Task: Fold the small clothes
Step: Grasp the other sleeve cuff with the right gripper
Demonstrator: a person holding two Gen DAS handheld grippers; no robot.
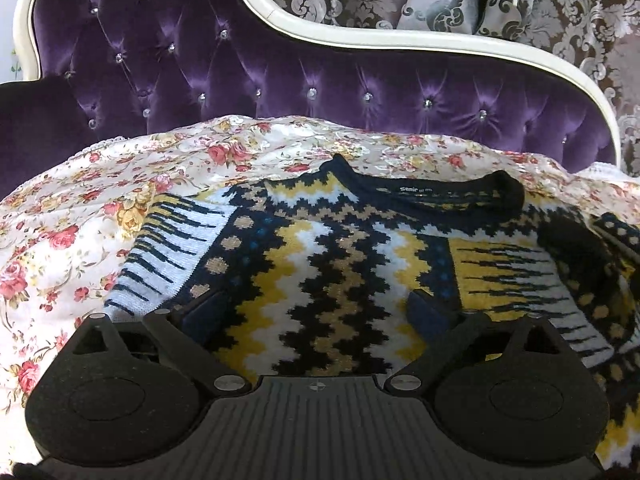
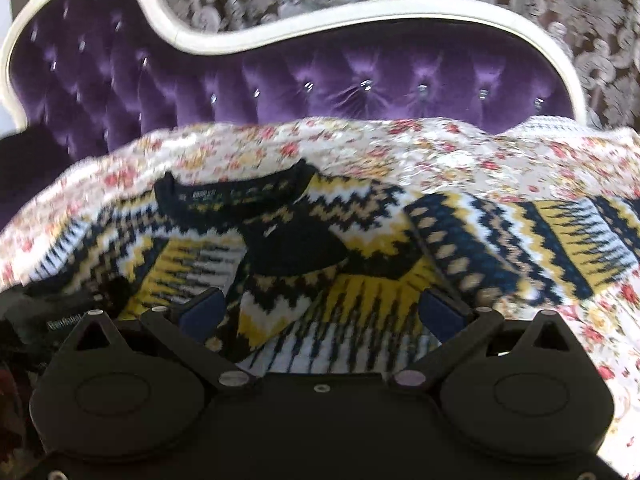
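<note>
Beneath both wide-spread tools (image 1: 318, 308) (image 2: 320, 312), patterned sweater (image 1: 328, 264) (image 2: 288, 256) on floral bedspread (image 1: 80, 216).

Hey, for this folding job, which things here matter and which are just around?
Job: sweater, left claw, right claw.
Just around: floral cover, purple headboard, patterned curtain.

Sweater (image 1: 332, 272): navy, yellow, white, tan zigzags, dotted bands, navy collar. Bedspread (image 1: 80, 208): white, pink and yellow roses. Headboard (image 1: 280, 80): purple tufted velvet, cream frame. Curtain (image 1: 560, 12): brown-silver damask. Claws: black, blue pads (image 1: 428, 312).
</note>
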